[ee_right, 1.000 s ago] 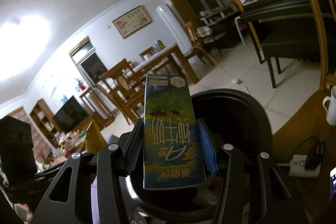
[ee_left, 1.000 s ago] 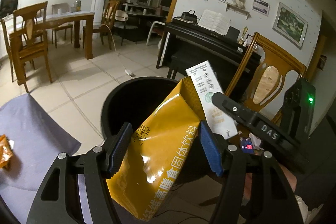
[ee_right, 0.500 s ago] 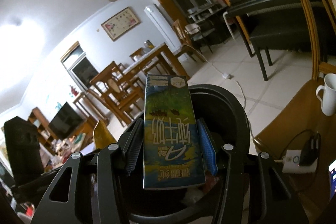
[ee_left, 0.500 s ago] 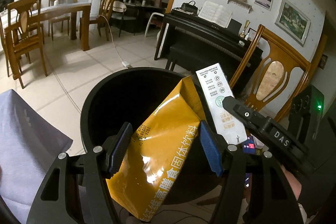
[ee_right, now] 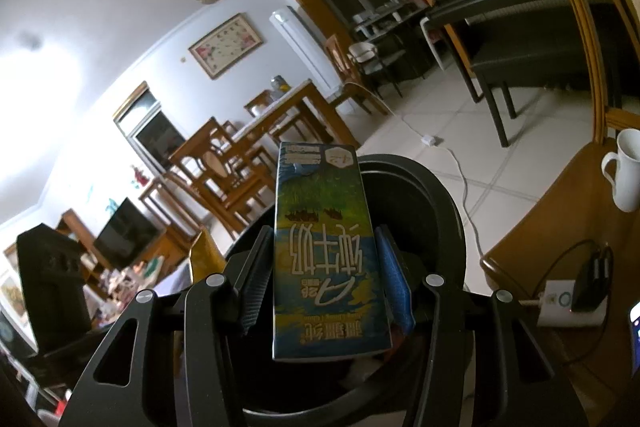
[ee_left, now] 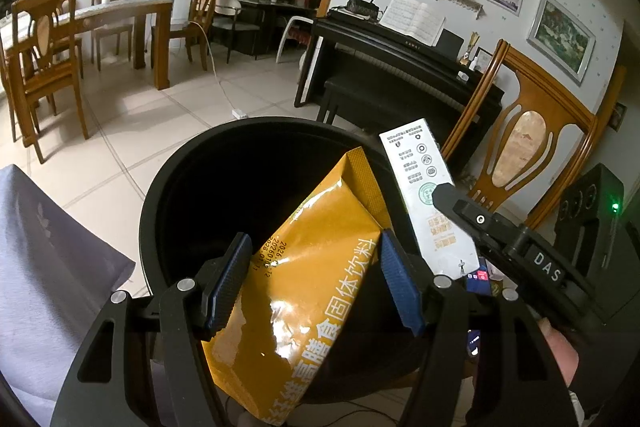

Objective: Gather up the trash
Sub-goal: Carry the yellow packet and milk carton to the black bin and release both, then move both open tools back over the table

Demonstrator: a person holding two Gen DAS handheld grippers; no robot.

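A: Left wrist view: left gripper (ee_left: 312,283) is clamped about halfway wide on the yellow pouch (ee_left: 304,291), both blue pads pressing its sides. Pouch tip sits over the mouth of the black bin (ee_left: 168,187). Right gripper (ee_right: 320,277) pinches the milk carton (ee_right: 326,247), upside down, above the same bin (ee_right: 444,211).

B: Risks?

A: The pouch is soft and glossy. On release it may cling to one pad, or catch the near rim and slide out onto the floor. Its lower end hangs outside the rim on the near side.

B: And the carton?

A: In the left view the carton (ee_left: 428,195) leans over the bin's right rim, just beside the pouch. Dropped together, they could collide, and the carton could tip outward towards the wooden chair (ee_left: 520,155).
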